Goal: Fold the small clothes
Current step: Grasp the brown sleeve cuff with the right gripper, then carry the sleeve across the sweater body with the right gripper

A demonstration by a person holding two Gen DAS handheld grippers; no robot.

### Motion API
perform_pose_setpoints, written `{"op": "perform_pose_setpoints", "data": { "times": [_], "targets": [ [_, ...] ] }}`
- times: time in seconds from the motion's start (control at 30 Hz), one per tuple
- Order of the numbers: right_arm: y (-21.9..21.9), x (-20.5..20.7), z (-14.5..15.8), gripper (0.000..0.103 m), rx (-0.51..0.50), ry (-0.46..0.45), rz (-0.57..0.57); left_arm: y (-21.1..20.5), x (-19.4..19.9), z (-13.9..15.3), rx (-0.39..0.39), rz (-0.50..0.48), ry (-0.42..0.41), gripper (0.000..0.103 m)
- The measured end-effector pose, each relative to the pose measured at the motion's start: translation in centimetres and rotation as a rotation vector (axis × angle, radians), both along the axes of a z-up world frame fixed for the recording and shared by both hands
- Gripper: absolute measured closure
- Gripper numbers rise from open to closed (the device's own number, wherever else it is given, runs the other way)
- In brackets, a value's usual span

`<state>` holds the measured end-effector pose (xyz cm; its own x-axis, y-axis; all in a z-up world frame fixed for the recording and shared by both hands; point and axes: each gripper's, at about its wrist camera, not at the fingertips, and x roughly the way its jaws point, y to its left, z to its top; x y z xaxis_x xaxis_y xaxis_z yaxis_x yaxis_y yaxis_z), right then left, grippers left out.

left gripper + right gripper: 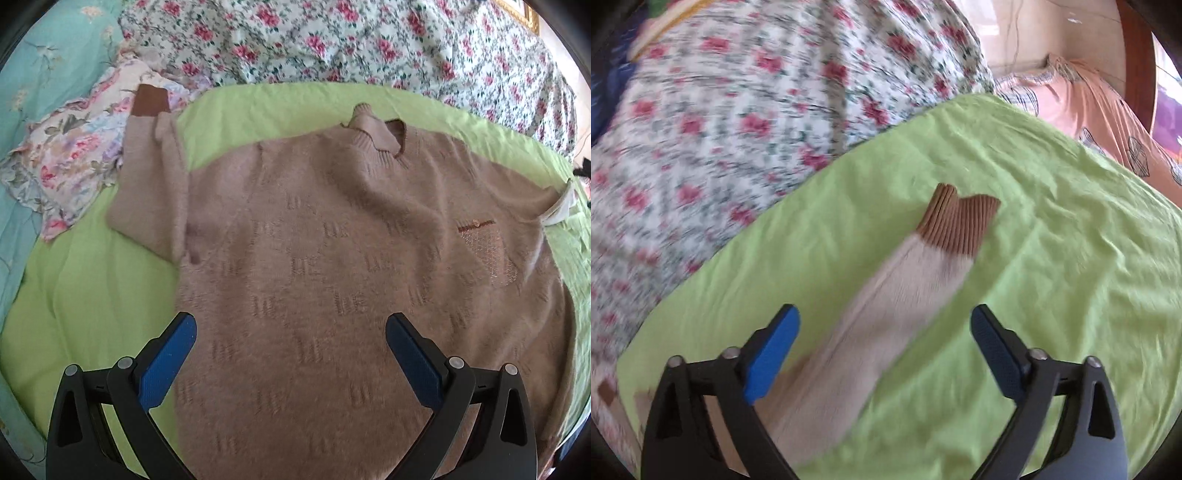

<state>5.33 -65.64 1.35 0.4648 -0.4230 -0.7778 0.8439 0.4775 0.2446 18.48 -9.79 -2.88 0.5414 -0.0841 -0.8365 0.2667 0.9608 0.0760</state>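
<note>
A small tan knitted sweater lies spread face up on a light green sheet, collar at the far side. Its left sleeve is folded upward, with a dark brown cuff. My left gripper hovers open above the sweater's lower body, nothing between its blue pads. In the right wrist view the other sleeve stretches flat across the green sheet, ending in a ribbed brown cuff. My right gripper is open above that sleeve, the sleeve lying between the fingers without contact.
A rose-print quilt is heaped along the far side. A crumpled floral cloth lies at the left on a turquoise sheet. A peach pillow and a wooden bed frame stand at the right.
</note>
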Motion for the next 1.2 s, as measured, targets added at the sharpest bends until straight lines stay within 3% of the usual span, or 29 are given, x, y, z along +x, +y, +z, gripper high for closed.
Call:
{"op": "perform_pose_setpoints", "data": {
  "times": [0.03,0.07,0.17,0.27,0.4,0.63,0.93,1.17,1.2],
  "targets": [
    [-1.2,0.6,-0.7,0.023,0.016,0.019,-0.012,-0.4,0.1,-0.4,0.009,-0.006,0.006,0.001],
    [-2.3,1.0,-1.5,0.034,0.03,0.048,-0.027,-0.6,0.3,-0.7,0.016,-0.013,0.012,0.001],
    [-3.8,1.1,-3.1,0.088,0.043,0.055,-0.036,-1.3,0.6,-1.3,0.023,-0.031,0.019,0.001],
    [-2.2,0.7,-2.3,0.091,-0.018,0.002,0.001,-1.7,0.6,-1.6,0.025,-0.04,0.012,0.001],
    [2.0,1.1,-0.9,0.092,-0.013,-0.128,0.152,-1.7,0.4,-1.5,0.007,-0.047,0.009,0.001],
    [14.6,7.1,0.4,0.092,0.07,-0.24,0.499,-0.5,-0.2,-0.5,-0.06,-0.027,-0.003,0.001],
    [33.3,14.8,-1.8,0.092,0.202,-0.273,0.892,2.9,-0.4,-0.1,-0.158,0.032,0.0,0.001],
    [41.8,15.6,-5.8,0.092,0.279,-0.211,1.096,5.6,0.5,-0.9,-0.282,0.056,0.038,0.001],
    [42.7,15.5,-6.4,0.088,0.282,-0.188,1.119,5.9,0.7,-1.1,-0.308,0.056,0.054,0.001]
  ]
}}
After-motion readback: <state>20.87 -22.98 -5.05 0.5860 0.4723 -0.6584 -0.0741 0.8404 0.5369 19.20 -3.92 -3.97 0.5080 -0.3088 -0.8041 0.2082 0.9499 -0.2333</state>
